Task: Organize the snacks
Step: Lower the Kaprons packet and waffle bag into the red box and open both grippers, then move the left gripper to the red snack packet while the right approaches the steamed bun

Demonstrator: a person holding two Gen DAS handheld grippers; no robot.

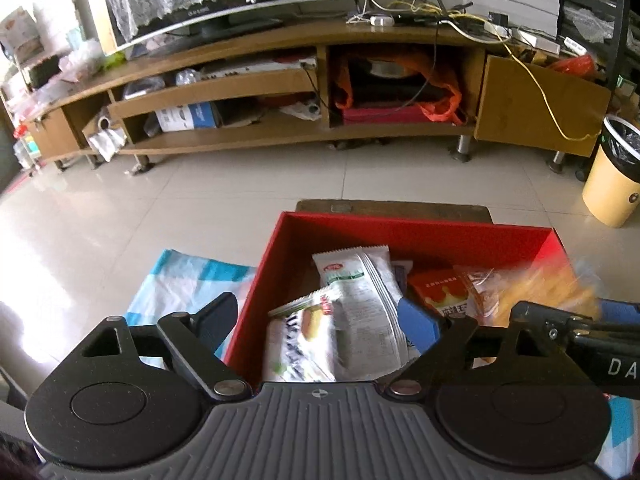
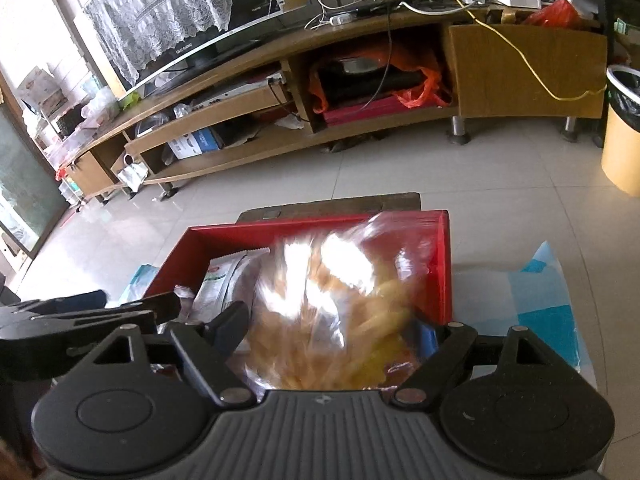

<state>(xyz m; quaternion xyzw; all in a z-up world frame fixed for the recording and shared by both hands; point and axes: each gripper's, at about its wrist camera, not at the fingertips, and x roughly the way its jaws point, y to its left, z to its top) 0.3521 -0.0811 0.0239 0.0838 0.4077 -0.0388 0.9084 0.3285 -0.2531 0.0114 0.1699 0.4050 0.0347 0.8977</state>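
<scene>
Low in the frame's middle, the clear bag (image 2: 340,312) fills the gap between the right fingers (image 2: 428,338), which pinch it above the red box (image 2: 442,264), while the left fingers (image 1: 420,322) stand spread over the packets (image 1: 352,320).

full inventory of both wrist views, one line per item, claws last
red box: 1, red, on a low wooden stand, open top
white snack packets: 2, white and green, in the box, left side
orange packet: 1, orange, mid box
clear bag of yellow snacks: 1, blurred, between the right claw's fingers
blue-white cloth: 1, under the box
TV cabinet: 1, brown, far wall
bin: 1, yellow, right
left claw: open, over the white packets
right claw: around the bag; grip unclear
</scene>
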